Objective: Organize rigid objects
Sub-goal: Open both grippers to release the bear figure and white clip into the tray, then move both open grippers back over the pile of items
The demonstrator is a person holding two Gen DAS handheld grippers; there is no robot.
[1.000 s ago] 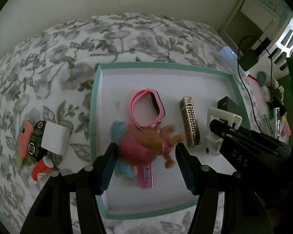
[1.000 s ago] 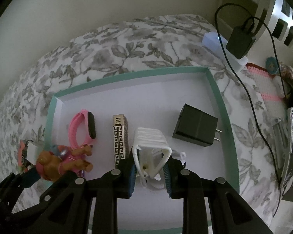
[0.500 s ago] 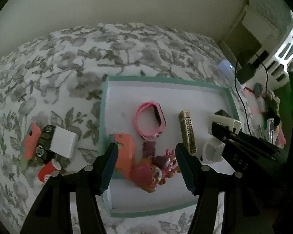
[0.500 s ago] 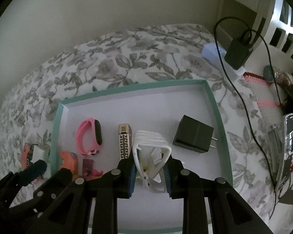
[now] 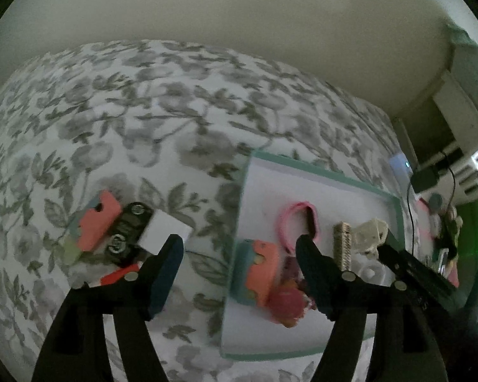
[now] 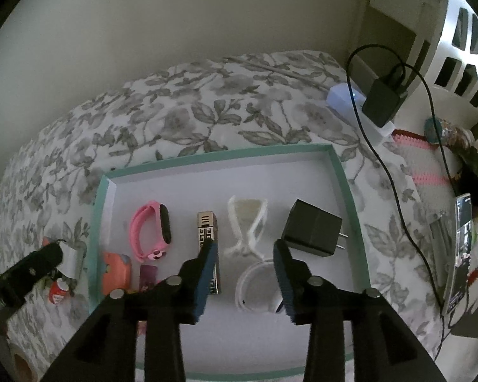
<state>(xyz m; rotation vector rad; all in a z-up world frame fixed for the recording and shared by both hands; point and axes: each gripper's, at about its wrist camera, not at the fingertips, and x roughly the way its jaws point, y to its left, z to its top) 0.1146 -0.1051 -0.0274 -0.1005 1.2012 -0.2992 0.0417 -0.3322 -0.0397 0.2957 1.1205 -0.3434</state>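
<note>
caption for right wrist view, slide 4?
Right tool opening above white plastic holder in teal-rimmed tray, between patterned lighter and black charger.

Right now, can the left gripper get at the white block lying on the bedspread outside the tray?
Probably yes. The left gripper, jaws opening and empty, hangs just above the white block. Nothing covers the block, though a black piece lies against its side, so a clean pinch may be tight.

Both views are taken from above, tilted steeply down along each gripper's fingers toward the teal-rimmed tray (image 6: pixel 341 172) on the floral bedspread (image 5: pixel 143 121). The right wrist view is centred over the tray, fairly near. The left wrist view is set over the tray's left edge (image 5: pixel 239 222). The tray and its pink band (image 6: pixel 149 229) (image 5: pixel 298 219) are shared.
</note>
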